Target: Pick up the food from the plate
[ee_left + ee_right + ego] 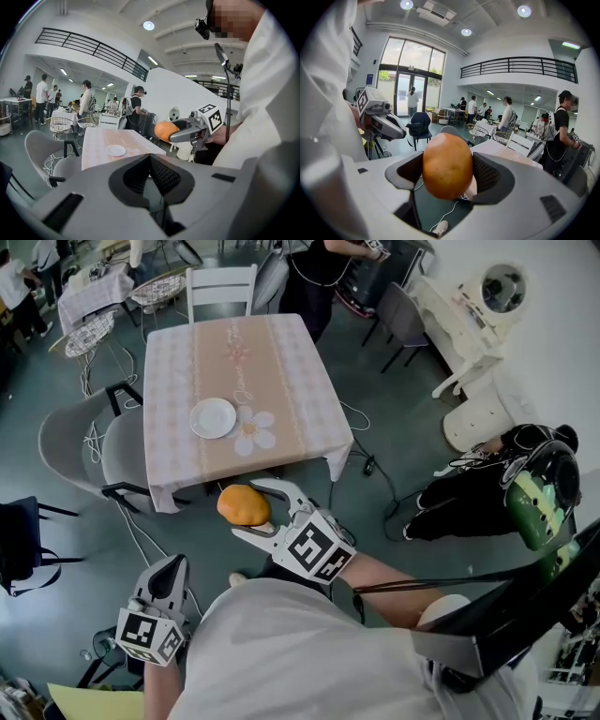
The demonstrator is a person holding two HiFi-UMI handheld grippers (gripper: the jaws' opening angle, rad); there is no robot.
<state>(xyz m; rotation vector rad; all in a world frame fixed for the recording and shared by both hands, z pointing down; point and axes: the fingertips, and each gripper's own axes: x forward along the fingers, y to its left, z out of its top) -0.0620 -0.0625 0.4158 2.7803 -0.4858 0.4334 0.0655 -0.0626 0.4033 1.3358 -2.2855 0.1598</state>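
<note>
An orange, egg-shaped piece of food (244, 505) (447, 165) (165, 131) sits between the jaws of my right gripper (253, 509) (448, 174), which is shut on it and held in the air in front of the table's near edge. The white plate (214, 418) (115, 150) lies bare on the table (281, 362) with its pink and beige cloth. My left gripper (172, 575) (150, 180) hangs low at my left side, well short of the table, its jaws shut with nothing between them.
Grey chairs (80, 442) stand at the table's left and a white chair (220, 289) at its far side. A black bag (478, 488) and cables lie on the floor to the right. People stand by other tables in the background (86, 101).
</note>
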